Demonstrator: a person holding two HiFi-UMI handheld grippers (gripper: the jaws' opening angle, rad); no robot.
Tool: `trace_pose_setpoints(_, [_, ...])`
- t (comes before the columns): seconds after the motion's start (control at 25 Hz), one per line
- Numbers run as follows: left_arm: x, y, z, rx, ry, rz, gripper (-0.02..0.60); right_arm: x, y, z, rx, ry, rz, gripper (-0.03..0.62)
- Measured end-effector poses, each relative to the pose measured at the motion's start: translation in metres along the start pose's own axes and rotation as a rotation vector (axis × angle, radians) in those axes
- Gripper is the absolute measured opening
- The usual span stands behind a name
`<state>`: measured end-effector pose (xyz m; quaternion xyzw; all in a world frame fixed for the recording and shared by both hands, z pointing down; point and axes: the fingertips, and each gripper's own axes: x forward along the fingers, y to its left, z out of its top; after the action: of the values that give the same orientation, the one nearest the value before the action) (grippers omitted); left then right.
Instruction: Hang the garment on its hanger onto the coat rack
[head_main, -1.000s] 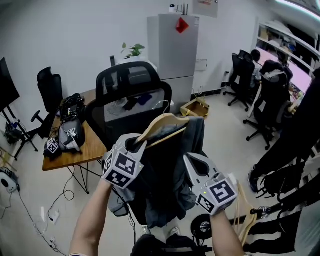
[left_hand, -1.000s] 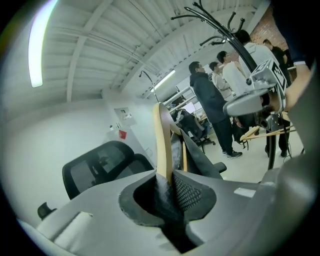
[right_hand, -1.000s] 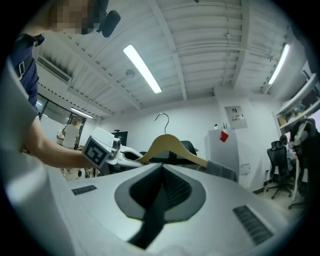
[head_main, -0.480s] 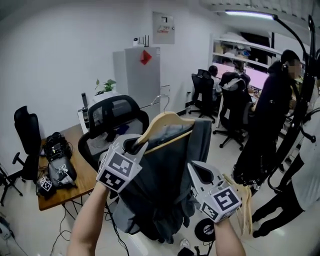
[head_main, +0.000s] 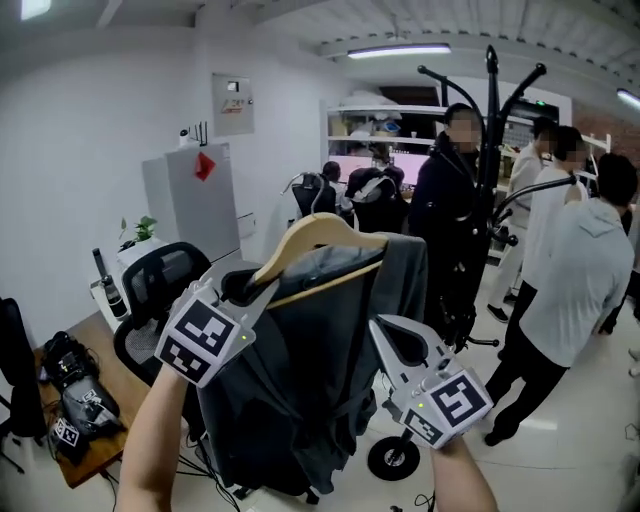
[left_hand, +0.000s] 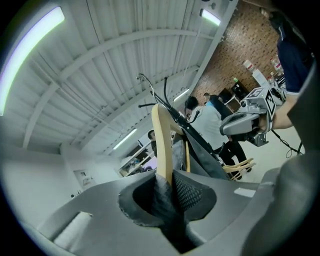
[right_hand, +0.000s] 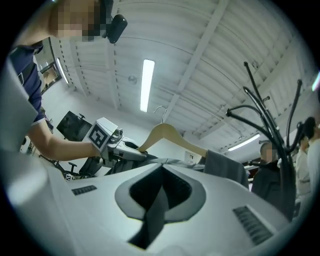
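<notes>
The left tongs (left_hand: 169, 186) are nearly shut. They pinch the end of one arm of the wooden hanger (left_hand: 161, 145) together with a fold of the dark cloth lying over it. The right tongs (right_hand: 161, 187) also have their jaws almost together, and a strip of the same dark cloth sits between them. In the head view the right tongs grip the cloth lower down, at about 4 o'clock from the left tongs.

The garment (head_main: 310, 370), dark grey, hangs on the hanger in the air between the two tongs, in the middle of the head view. One side of it is draped over the right shoulder of the hanger. The metal hook (right_hand: 161, 112) points up and it touches nothing.

The black coat rack (head_main: 490, 150) stands at about 2 o'clock from the garment, apart from it, with curved arms at its top. A person in dark clothes (head_main: 445, 200) is just beside the rack, and a person in a white top (head_main: 575, 280) stands at 3 o'clock.

At 9 o'clock from the garment there is a black office chair (head_main: 160, 285). Behind the chair, at about 10 o'clock, stands a white cabinet (head_main: 190, 200). The wooden worktop (head_main: 95, 335) with black bags on it is at 8 o'clock.
</notes>
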<state>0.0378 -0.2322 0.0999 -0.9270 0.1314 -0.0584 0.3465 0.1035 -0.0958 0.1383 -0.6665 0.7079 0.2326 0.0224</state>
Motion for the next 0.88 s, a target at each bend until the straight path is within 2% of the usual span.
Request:
trace_pose_setpoints(0.2, [0.021, -0.029, 0.070, 0.072, -0.114, -0.104, 0.066, -0.051, -0.027, 0.044, -0.089, -0.013, -0.093, 0.002])
trace_pose_setpoints(0.4, [0.048, -0.071, 0.119, 0.086, -0.208, -0.217, 0.067, -0.101, -0.050, 0.074, -0.158, -0.007, -0.189, 0.002])
trace_pose_setpoints(0.56, [0.079, -0.117, 0.164, 0.074, -0.295, -0.316, 0.067, -0.146, -0.072, 0.088, -0.205, 0.022, -0.281, 0.002])
trace_pose_setpoints(0.88, [0.142, -0.198, 0.201, -0.017, -0.325, -0.482, 0.067, -0.213, -0.105, 0.091, -0.226, 0.075, -0.391, 0.002])
